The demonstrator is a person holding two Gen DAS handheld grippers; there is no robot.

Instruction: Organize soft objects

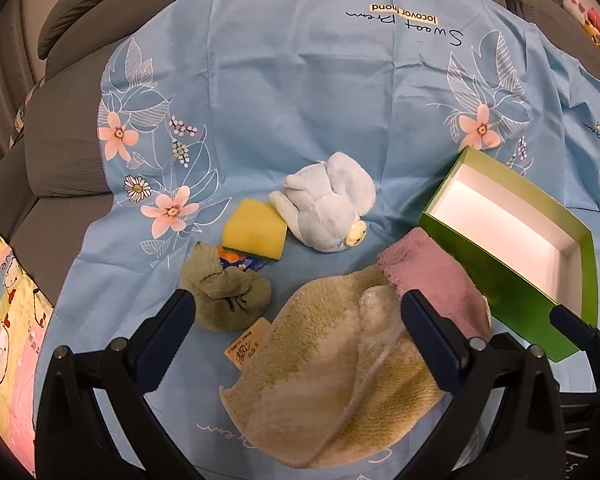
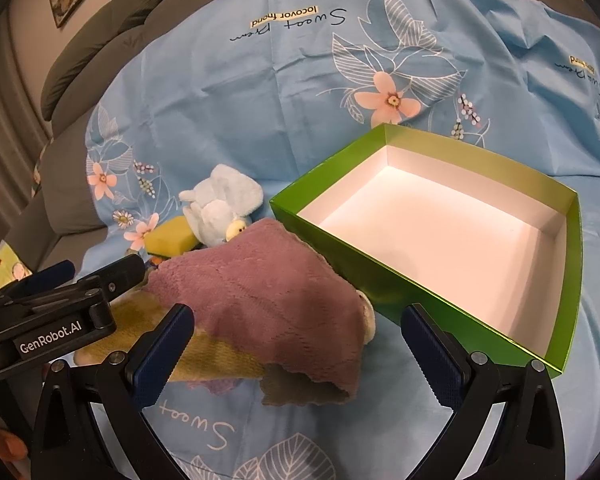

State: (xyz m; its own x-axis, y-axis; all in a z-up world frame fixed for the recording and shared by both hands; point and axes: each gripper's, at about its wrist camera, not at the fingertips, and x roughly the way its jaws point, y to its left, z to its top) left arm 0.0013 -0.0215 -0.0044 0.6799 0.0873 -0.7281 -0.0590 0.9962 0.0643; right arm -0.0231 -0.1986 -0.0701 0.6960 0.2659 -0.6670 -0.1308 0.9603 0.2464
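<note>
A cream-yellow towel lies rumpled under my open left gripper. A pink cloth overlaps its right edge and leans against the green box, which is white and empty inside. Further back lie a crumpled olive cloth, a yellow sponge and a pale blue plush toy. In the right wrist view, my open right gripper hovers over the pink cloth, with the green box to its right. The plush and sponge lie behind. Neither gripper touches anything.
Everything rests on a light blue flowered sheet spread over a grey sofa. A small orange-and-blue packet sits under the sponge. The left gripper's body shows at the left of the right wrist view. A patterned blanket lies far left.
</note>
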